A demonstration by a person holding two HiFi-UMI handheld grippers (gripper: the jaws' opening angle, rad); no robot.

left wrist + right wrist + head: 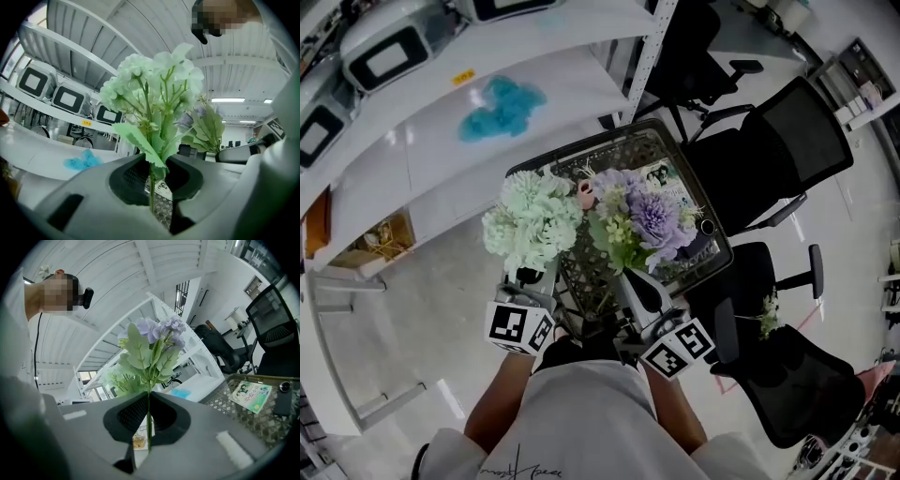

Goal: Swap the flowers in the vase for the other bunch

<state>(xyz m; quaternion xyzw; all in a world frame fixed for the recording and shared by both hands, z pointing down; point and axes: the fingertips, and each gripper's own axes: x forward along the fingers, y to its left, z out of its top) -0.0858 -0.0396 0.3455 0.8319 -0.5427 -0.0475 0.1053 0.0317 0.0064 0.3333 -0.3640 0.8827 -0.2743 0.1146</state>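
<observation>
Your left gripper (152, 180) is clamped on the pale green bunch's (534, 220) thin stem and your right gripper (149, 420) on the purple bunch (654, 217), both above the mesh table (609, 155) (blooms nearly touching). Risk: heads tangle, or stems swivel w/ a quick move.

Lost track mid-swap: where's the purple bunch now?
Head view, right of centre: the purple bunch, stem clamped in the right tool, beside the green bunch, over the mesh table.

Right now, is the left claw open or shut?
Shut: the left claw pinches the stem of the pale green bunch.
</observation>
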